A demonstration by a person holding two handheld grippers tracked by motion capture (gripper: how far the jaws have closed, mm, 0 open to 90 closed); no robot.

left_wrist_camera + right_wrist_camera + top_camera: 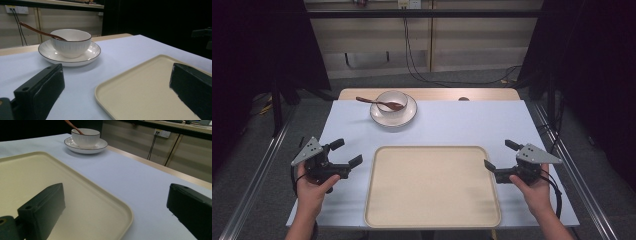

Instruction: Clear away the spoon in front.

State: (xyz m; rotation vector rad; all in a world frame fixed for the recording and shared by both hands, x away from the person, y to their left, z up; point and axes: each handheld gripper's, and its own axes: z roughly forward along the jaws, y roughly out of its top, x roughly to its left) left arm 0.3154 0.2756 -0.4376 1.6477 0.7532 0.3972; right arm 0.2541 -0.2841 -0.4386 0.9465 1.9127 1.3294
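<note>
Covering most of the table (432,125) is a pale blue-white sheet, with a strip of bare wood left showing along the far edge. A large cream tray (432,187) with rounded corners and a low raised rim is laid on the near half of the sheet, at the middle, and nothing is seen lying in it. Beyond the tray, toward the far left, a white plate (408,116) with a dark rim line is set, well apart from the tray. A white bowl (392,100) is seated on the middle of that plate, and a brown wooden spoon (379,102) is rested in the bowl with its handle sticking out over the rim to the left.

The left hand-held gripper (346,152) is held by the person's left hand (312,187) just beside the tray's left edge, its jaws spread wide with nothing between them. In the left gripper view the tray's corner (150,92) is seen between the two jaws, with the bowl (71,42) farther off. The right hand-held gripper (500,155) is held by the right hand (534,187) near the tray's right edge, likewise spread wide and holding nothing.
</note>
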